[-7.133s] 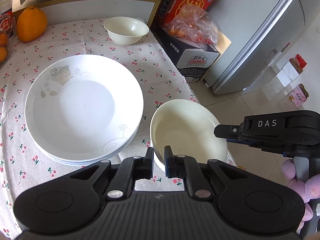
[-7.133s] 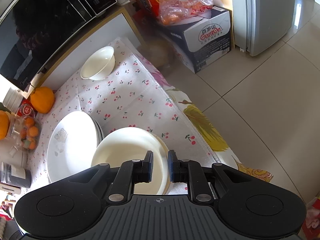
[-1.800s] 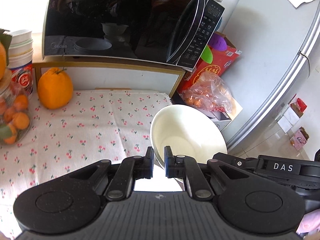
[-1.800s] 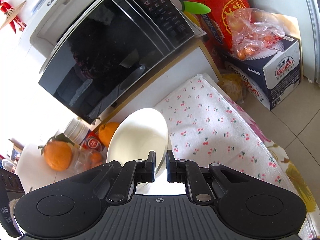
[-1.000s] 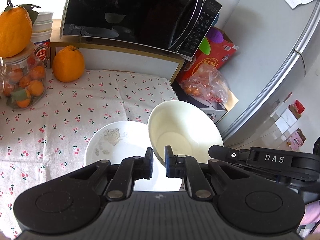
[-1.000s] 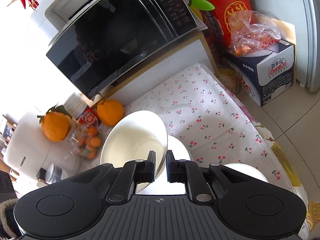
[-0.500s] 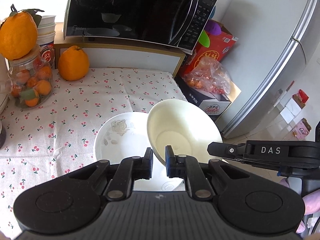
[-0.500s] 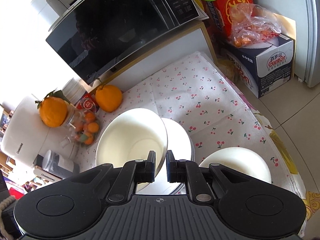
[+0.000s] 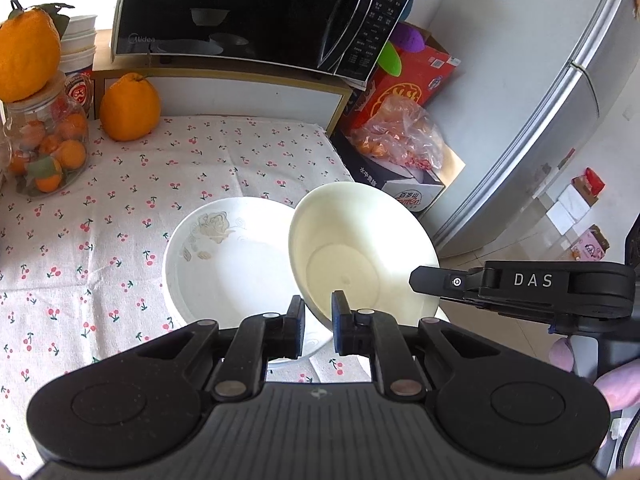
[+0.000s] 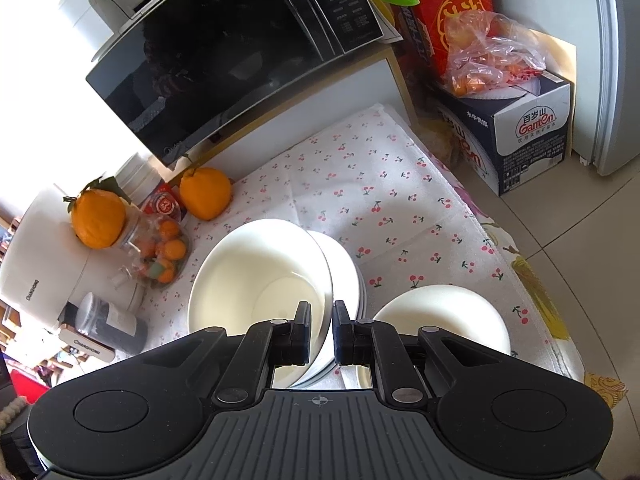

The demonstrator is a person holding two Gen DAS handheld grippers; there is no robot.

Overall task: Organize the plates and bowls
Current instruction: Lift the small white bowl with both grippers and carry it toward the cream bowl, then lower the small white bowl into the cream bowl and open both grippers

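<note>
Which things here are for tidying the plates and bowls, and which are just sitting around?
For the job:
- left tool, clamped on a cream bowl
- right tool, clamped on another cream bowl
- stack of white plates
- third bowl on the tablecloth

Just sitting around:
- microwave
- loose orange
- jar of small oranges
- water carton
- fridge

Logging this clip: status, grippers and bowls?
Left gripper shut on cream bowl. Right gripper shut on second bowl, above plate stack. Nothing in the way.
</note>
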